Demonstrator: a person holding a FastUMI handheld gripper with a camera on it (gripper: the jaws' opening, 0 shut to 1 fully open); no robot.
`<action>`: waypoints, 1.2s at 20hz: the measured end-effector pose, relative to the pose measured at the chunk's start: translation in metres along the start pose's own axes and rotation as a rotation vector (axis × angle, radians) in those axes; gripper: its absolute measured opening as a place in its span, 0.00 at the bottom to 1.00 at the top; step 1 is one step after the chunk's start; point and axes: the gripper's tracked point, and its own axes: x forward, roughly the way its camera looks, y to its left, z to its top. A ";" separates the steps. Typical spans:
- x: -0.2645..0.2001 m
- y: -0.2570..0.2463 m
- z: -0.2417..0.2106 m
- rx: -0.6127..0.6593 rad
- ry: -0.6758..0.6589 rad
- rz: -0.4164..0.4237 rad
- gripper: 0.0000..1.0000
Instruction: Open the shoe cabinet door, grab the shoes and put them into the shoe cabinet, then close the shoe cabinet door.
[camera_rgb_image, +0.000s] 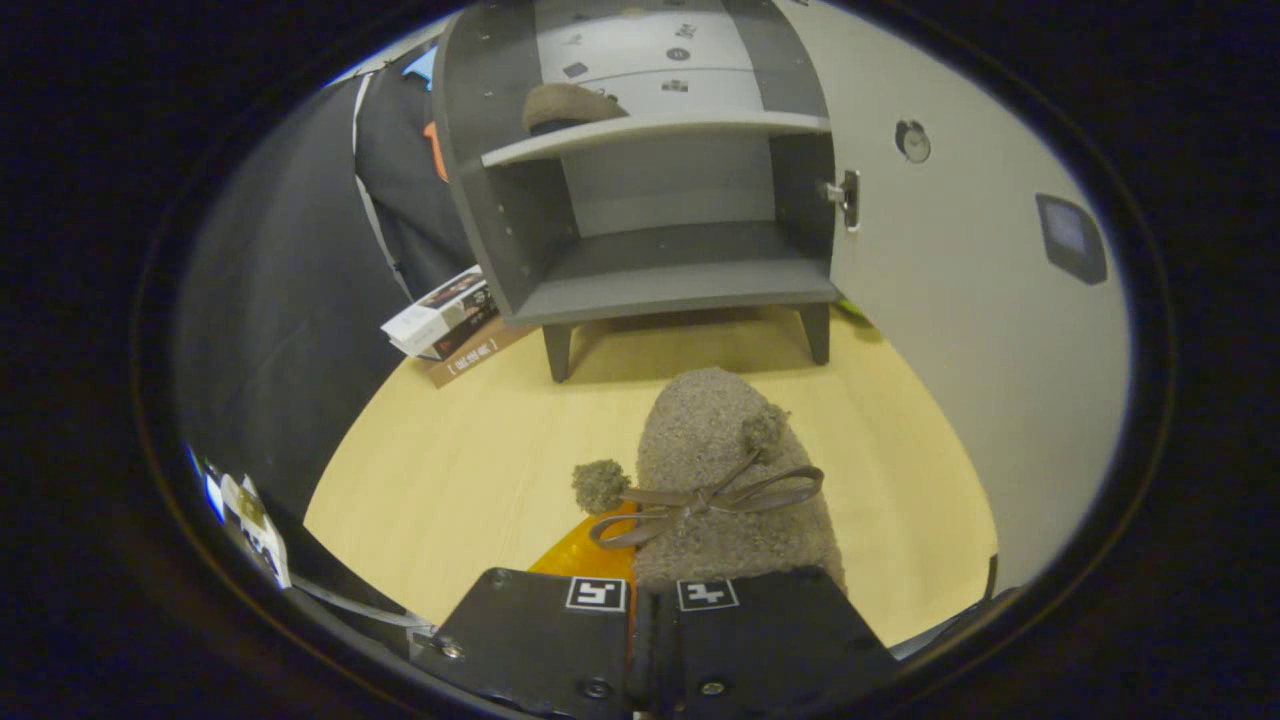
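A fuzzy brown shoe (715, 450) with a ribbon bow and two pom-poms sticks out forward from between my fingers, toe pointing at the cabinet. My gripper (652, 592) is shut on its heel end, the two fingers nearly together. An orange-yellow piece (590, 552) shows beside the shoe at the left finger. Beyond the shoe stands the grey shoe cabinet (680, 290) on short legs. Its door (960, 300) is swung wide open to the right and carries a round knob (912, 141). A second brown shoe (570, 105) lies on the upper shelf (660, 128). The lower compartment holds nothing.
A stack of boxes and a book (448, 322) lies on the light wooden surface (450, 470) by the cabinet's left leg. Black cloth hangs to the left. A metal hinge (846, 198) sits on the cabinet's right edge.
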 end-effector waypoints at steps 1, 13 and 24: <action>-0.012 0.002 0.010 -0.003 -0.025 -0.001 0.06; -0.108 0.037 0.175 -0.066 -0.303 -0.021 0.06; -0.059 0.060 0.364 -0.122 -0.468 -0.055 0.06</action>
